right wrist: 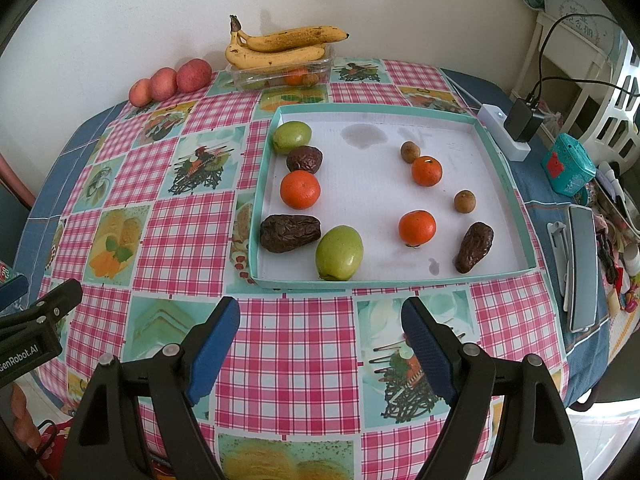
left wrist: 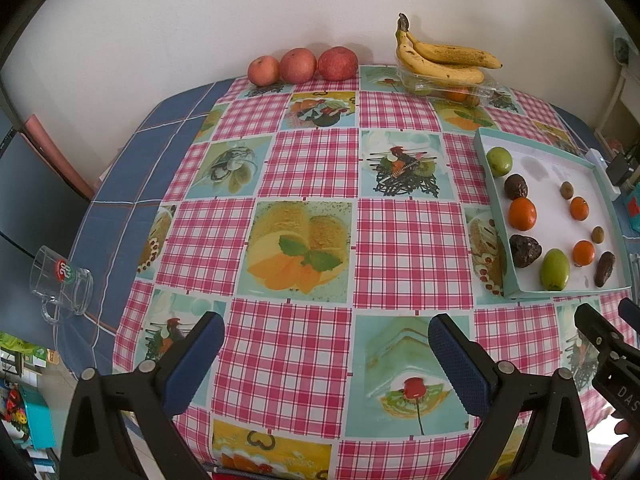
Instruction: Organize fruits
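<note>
Teal-rimmed and white inside, a shallow cardboard tray holds the small fruit on a counter spread with a pink-checked cloth, seen from the near edge where a person holds two pairs of tongs. Both the left tongs and the right tongs hover released above the cloth, jaws wide and gripping nothing, the right pair facing the tray's near rim. Inside the tray the fruit lies in two loose groups: toward 9 o'clock a green fruit, a dark wrinkled fruit, a mandarin, a second dark fruit and a larger green fruit; toward 3 o'clock two mandarins, two small brown fruits and a third dark fruit. At 12 o'clock, against the wall, bananas rest across a clear plastic punnet, with three red apples in a row at 11 o'clock. The kinds in the tray are mixed, which suits either sorting under way or an arrangement already settled. Any pick would go best with the jaws straddling one fruit squarely, clear of its neighbours, closing gently on the soft dark ones, since round mandarins roll readily.
</note>
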Demonstrator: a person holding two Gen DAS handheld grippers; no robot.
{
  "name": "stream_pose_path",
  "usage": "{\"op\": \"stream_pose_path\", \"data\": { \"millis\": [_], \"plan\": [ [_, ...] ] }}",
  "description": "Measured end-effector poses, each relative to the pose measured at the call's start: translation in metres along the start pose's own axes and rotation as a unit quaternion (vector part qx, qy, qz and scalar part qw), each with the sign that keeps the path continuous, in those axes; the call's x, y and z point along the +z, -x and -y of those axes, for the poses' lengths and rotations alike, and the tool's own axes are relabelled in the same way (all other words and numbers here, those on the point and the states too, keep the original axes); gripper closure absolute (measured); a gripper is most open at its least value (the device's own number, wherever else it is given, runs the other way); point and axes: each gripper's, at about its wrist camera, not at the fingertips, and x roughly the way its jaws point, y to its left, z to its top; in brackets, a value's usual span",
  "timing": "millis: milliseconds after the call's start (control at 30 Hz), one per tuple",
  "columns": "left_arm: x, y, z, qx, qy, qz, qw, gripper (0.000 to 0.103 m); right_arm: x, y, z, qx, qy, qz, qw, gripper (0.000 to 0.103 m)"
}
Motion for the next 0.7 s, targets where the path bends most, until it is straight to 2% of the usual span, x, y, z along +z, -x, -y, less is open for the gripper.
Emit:
{"op": "stream_pose_path", "data": {
  "millis": [700],
  "plan": [
    [0.0007, -0.0010, -0.0003, -0.001, -0.002, 0.000, 1.0000, 0.000, -0.0005, -0.0006, 0.0011, 0.001, 0.005, -0.002, 1.000, 0.019]
  ]
}}
